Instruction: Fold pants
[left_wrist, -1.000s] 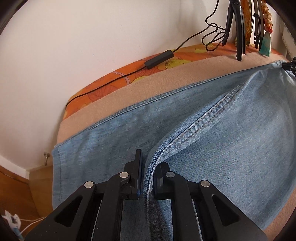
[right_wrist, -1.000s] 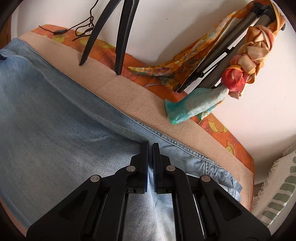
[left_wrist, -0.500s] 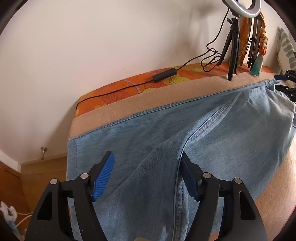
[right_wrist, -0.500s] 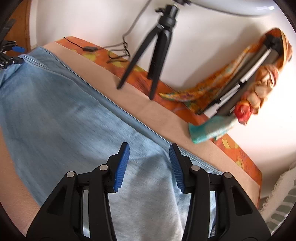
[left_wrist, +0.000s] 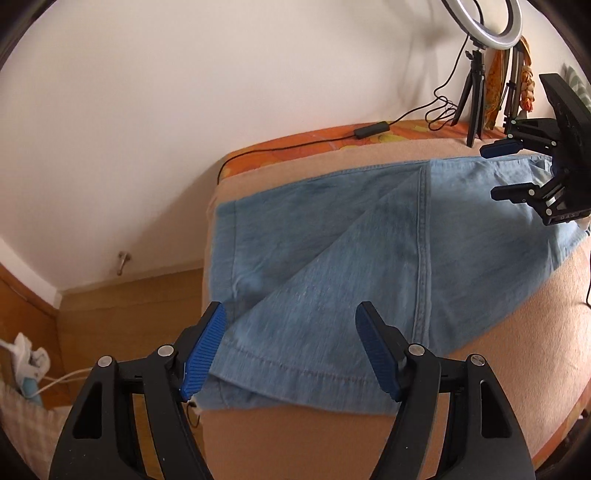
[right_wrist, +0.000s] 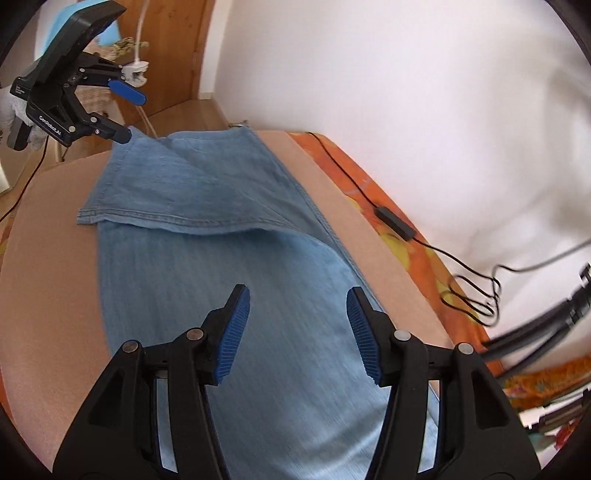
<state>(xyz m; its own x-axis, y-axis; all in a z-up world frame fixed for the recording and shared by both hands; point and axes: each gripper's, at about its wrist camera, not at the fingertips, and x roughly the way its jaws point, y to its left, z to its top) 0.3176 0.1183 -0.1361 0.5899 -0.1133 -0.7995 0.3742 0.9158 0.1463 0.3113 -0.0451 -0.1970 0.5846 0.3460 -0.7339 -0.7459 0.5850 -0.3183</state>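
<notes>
Left wrist view: pants (left_wrist: 369, 236) folded on beige blanket (left_wrist: 332, 439), white wall (left_wrist: 184, 92), ring light (left_wrist: 480, 22). Left gripper (left_wrist: 290, 350), right gripper (right_wrist: 297, 332): fingers apart, empty.

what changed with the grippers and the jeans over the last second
Both let go: the left gripper and right gripper, each shut on the light blue denim pants a second ago, now stand open and pulled back. The pants stay folded on the beige blanket.

a white wall (left_wrist: 221, 92) backs the beige-covered bed (left_wrist: 498, 350), wooden floor (left_wrist: 129, 314) beside it, ring light (left_wrist: 484, 22) in the corner.
</notes>
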